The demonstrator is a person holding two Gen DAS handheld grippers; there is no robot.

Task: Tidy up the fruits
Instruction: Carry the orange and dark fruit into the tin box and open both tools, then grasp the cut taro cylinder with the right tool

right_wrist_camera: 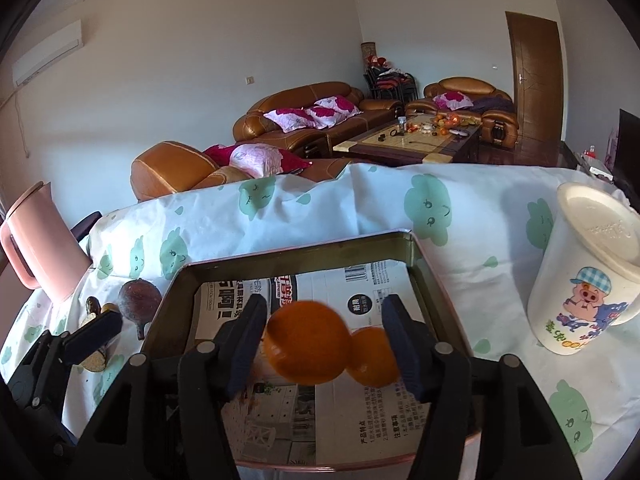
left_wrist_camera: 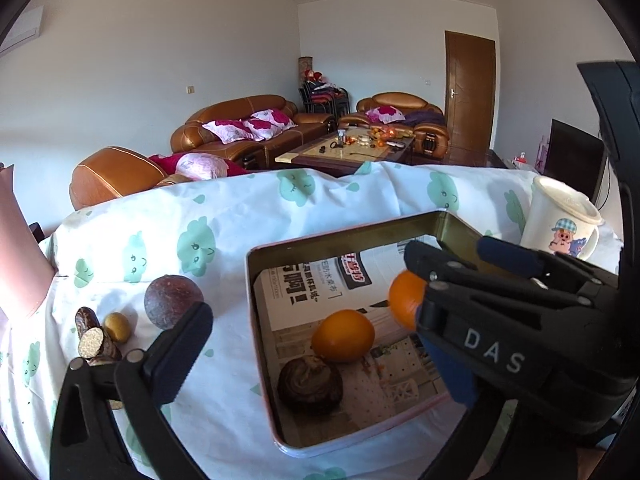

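Note:
A metal tray [right_wrist_camera: 428,276] lined with printed paper lies on the cloth-covered table. My right gripper [right_wrist_camera: 324,308] hangs over it, open, with a blurred orange [right_wrist_camera: 308,344] in the gap; its right pad stands clear of the fruit. In the tray lie a second orange [left_wrist_camera: 342,336] and a dark wrinkled fruit [left_wrist_camera: 310,386]. My left gripper [left_wrist_camera: 320,320] is open wide at the tray's left rim with nothing in it. Only its left finger [left_wrist_camera: 180,352] shows; the right gripper hides the other. A round brown fruit [left_wrist_camera: 174,302], a small yellow fruit [left_wrist_camera: 117,326] and cut dark stalk pieces [left_wrist_camera: 94,338] lie left of the tray.
A white lidded cup [right_wrist_camera: 580,280] with a cartoon pig stands right of the tray. A pink jug [right_wrist_camera: 36,248] stands at the table's left edge. Beyond the table's far edge are brown sofas and a coffee table.

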